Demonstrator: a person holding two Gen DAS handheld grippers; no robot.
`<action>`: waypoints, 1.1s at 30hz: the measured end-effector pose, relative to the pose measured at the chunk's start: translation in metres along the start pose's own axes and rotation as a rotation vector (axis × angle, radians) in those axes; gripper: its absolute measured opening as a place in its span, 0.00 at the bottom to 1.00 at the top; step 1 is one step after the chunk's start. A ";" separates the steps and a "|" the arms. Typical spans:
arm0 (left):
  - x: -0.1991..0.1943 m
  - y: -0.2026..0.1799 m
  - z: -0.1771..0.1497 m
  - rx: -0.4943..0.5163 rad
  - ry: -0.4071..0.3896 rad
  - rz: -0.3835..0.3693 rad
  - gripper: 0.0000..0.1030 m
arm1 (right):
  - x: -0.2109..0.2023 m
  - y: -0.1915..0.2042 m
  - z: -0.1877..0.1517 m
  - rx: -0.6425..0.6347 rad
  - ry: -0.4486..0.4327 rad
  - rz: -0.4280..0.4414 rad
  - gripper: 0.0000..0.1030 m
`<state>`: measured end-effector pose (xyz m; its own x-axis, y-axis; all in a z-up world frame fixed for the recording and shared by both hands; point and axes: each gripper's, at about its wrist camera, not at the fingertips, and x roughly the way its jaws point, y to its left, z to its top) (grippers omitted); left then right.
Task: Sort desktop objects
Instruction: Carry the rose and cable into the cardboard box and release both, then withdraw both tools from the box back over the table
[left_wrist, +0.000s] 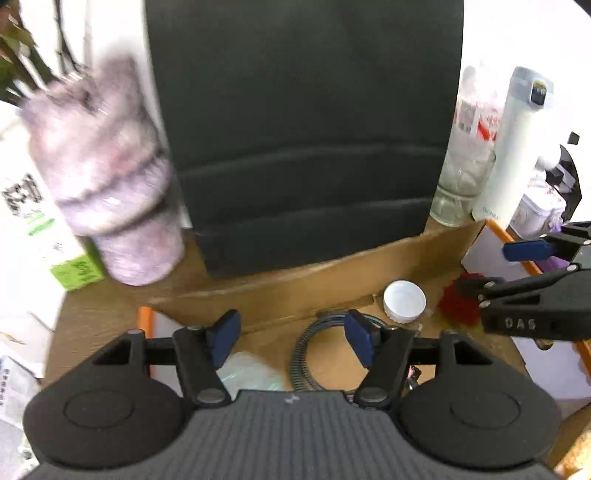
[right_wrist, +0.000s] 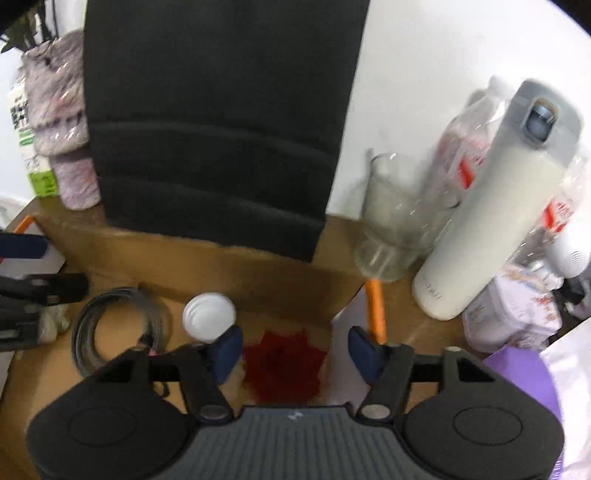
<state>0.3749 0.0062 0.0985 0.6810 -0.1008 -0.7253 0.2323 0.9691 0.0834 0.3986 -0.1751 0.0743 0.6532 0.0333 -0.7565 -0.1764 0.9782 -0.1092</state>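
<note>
Both the left gripper (left_wrist: 291, 341) and right gripper (right_wrist: 295, 350) hang empty, jaws spread. The crumpled red paper flower (right_wrist: 284, 369) lies beside the white plastic bottle cap (right_wrist: 208, 315); a careless closure could knock the cap away.

Cap (left_wrist: 404, 302) in box (left_wrist: 280, 291) between cable (left_wrist: 314, 354) (left), bow (left_wrist: 460, 301).
</note>
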 end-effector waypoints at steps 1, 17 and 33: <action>-0.010 0.002 -0.002 -0.002 -0.017 0.005 0.71 | -0.008 -0.002 0.002 0.010 -0.011 0.005 0.66; -0.195 -0.032 -0.161 -0.257 -0.221 -0.082 0.86 | -0.181 0.017 -0.138 0.057 -0.193 0.184 0.76; -0.240 -0.096 -0.352 -0.082 -0.246 0.064 0.89 | -0.265 0.066 -0.356 0.010 -0.285 0.188 0.84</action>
<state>-0.0556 0.0164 0.0241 0.8434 -0.0804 -0.5313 0.1327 0.9893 0.0610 -0.0483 -0.1925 0.0381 0.7899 0.2677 -0.5518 -0.3070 0.9514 0.0221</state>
